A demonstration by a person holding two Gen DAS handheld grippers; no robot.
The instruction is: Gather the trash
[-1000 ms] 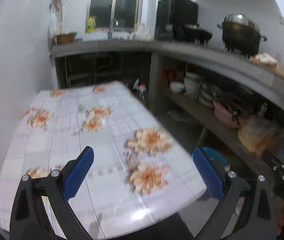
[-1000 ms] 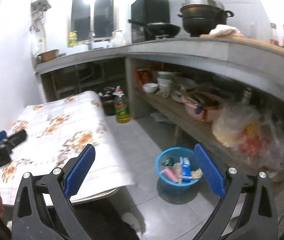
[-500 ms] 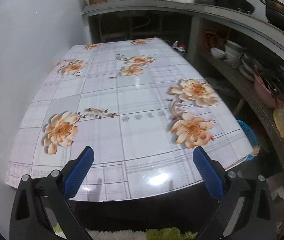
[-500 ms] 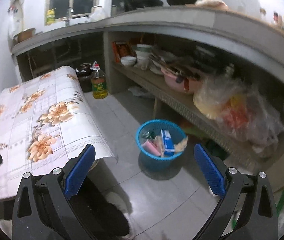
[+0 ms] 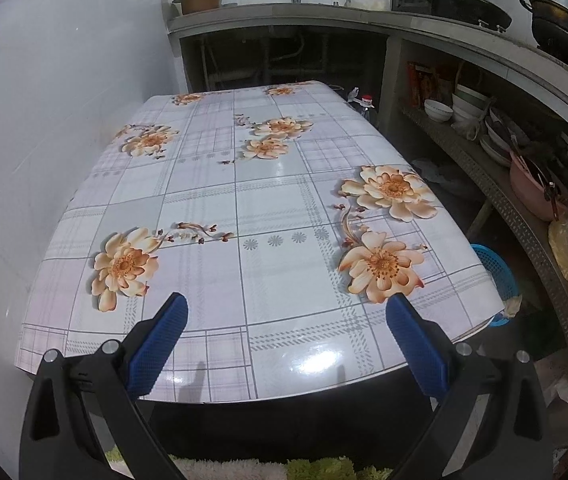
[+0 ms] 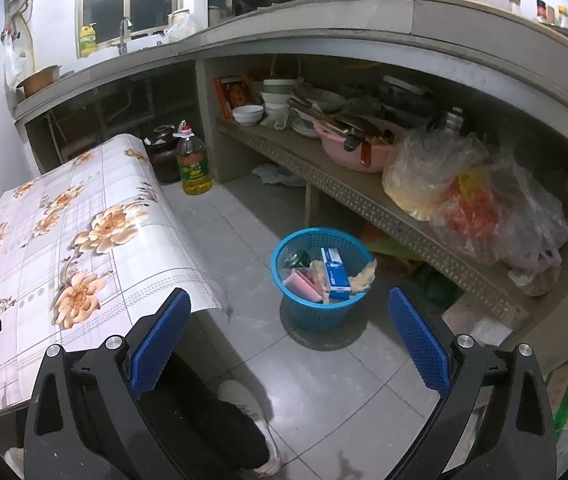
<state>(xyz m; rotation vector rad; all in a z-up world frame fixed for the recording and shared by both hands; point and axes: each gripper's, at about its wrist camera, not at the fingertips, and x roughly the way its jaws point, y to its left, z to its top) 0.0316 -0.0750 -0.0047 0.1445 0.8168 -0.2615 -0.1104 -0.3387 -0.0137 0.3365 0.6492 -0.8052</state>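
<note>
Flowery tabletop fills the left view, both the left gripper and right gripper gape wide, holding nothing, blue trash basket at 12 o'clock of the right one.

One basket, one table

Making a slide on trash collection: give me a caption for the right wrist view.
Open right gripper faces a blue basket of trash on the tiled floor beside the floral table.
</note>
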